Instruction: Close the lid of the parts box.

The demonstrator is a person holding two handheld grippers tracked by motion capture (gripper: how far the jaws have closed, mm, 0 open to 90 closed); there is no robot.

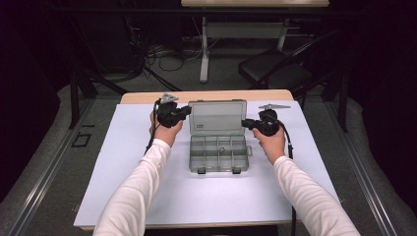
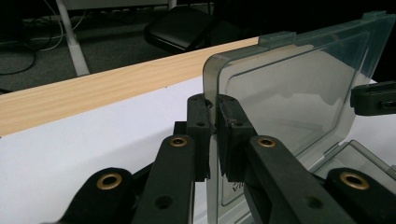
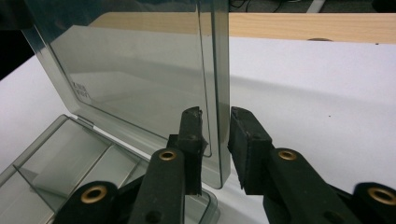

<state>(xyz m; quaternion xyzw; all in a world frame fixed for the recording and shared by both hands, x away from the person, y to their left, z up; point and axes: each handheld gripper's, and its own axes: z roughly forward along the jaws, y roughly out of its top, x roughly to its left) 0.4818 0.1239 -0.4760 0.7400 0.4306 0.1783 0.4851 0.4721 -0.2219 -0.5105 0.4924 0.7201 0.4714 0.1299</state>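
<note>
A clear grey plastic compartment box [image 1: 219, 156] lies open in the middle of the white mat, its lid [image 1: 218, 117] standing nearly upright at the back. My left gripper [image 1: 186, 112] is at the lid's left edge; in the left gripper view its jaws [image 2: 214, 105] are shut on the edge of the lid [image 2: 289, 93]. My right gripper [image 1: 246, 124] is at the lid's right edge. In the right gripper view its jaws [image 3: 217, 114] stand either side of the lid [image 3: 140, 70] with a slim gap. The base's compartments [image 3: 70, 154] look bare apart from one small dark item [image 1: 222, 150].
The white mat [image 1: 123, 172] covers a wooden table whose far edge [image 1: 206, 96] shows behind the box. On the floor beyond the table are a black chair [image 1: 275, 69], a desk leg [image 1: 204, 49] and cables.
</note>
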